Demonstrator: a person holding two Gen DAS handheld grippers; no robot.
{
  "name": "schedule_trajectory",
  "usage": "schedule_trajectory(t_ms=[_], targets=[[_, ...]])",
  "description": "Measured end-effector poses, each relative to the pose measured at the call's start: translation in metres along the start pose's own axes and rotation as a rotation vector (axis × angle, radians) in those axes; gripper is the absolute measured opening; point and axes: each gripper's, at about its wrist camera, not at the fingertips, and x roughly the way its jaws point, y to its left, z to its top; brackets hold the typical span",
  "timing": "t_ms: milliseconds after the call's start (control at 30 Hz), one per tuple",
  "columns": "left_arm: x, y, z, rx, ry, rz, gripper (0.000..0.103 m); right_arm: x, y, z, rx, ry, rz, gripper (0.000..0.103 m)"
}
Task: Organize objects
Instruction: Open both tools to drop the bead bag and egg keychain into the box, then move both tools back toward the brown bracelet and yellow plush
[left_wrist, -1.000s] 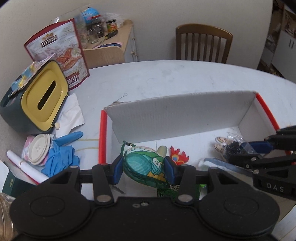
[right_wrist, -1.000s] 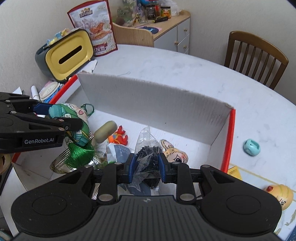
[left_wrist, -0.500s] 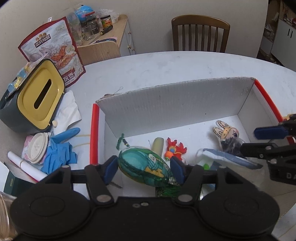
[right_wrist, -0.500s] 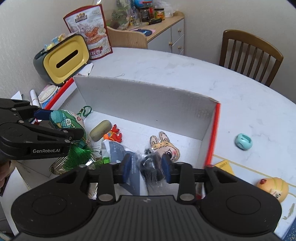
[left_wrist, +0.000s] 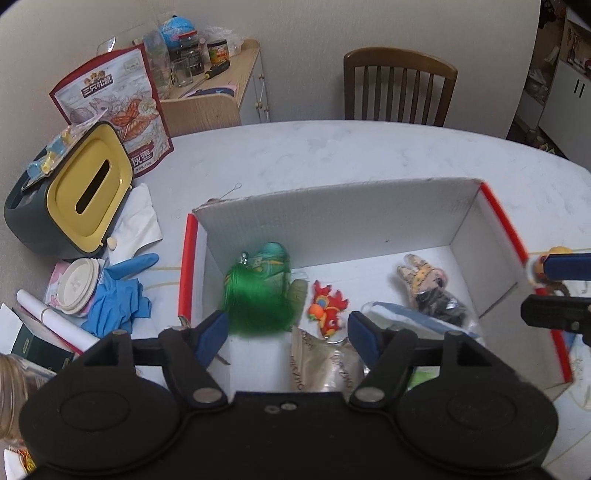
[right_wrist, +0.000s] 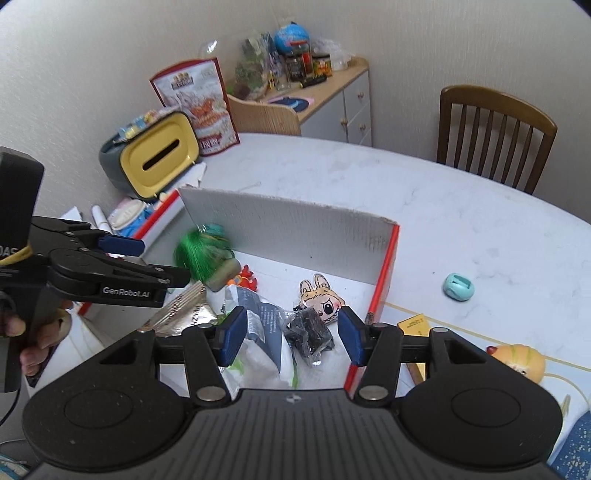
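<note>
Box (left_wrist: 332, 221) sits ahead of both tools, already holding a heap of small things. The left gripper (left_wrist: 288, 332) is spread wide with nothing between its pads; the tassel charm (left_wrist: 258, 291) shows just beyond its left pad, blurred, inside the near-left corner of the box. The right gripper (right_wrist: 291, 332) is likewise spread and empty, and the black bag (right_wrist: 310, 332) lies between and just past its pads, touching the bunny toy (right_wrist: 321, 299).

Risks, as I judge them: the blur makes it impossible to tell whether the charm is at rest, and it might catch on the box wall rather than settle flat. The two tools are near each other over one box, so a careless pull-back could knock them together or drag the rim. Three items are outside the box to the right of the right gripper: a teal toy (right_wrist: 458, 287), a yellow card (right_wrist: 413, 324) and a yellow figure (right_wrist: 519, 363) close to its right pad. Reaching for these with the pads low could snag the red box edge.

The right view shows those leftovers, plus the left tool from the side with a hand (right_wrist: 33, 339) on its handle. The left view alone shows the blue glove (left_wrist: 118, 299) and cup lid (left_wrist: 77, 284) off to the left, and the red toy (left_wrist: 327, 306) clearly between its pads.
</note>
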Motion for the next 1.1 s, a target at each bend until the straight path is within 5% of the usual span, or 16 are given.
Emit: schedule_trajectory(t_ms=[500,1100], targets=[[-0.058,-0.058,0.001,0.031,-0.094,-0.099,0.078,-0.080,-0.043,-0.020,0.012,-0.095,0.011,0.058],[-0.068,-0.161,0.003,0.093,-0.124,-0.184,0.096,-0.132,-0.162,-0.066,0.121,-0.108,-0.139,0.063]])
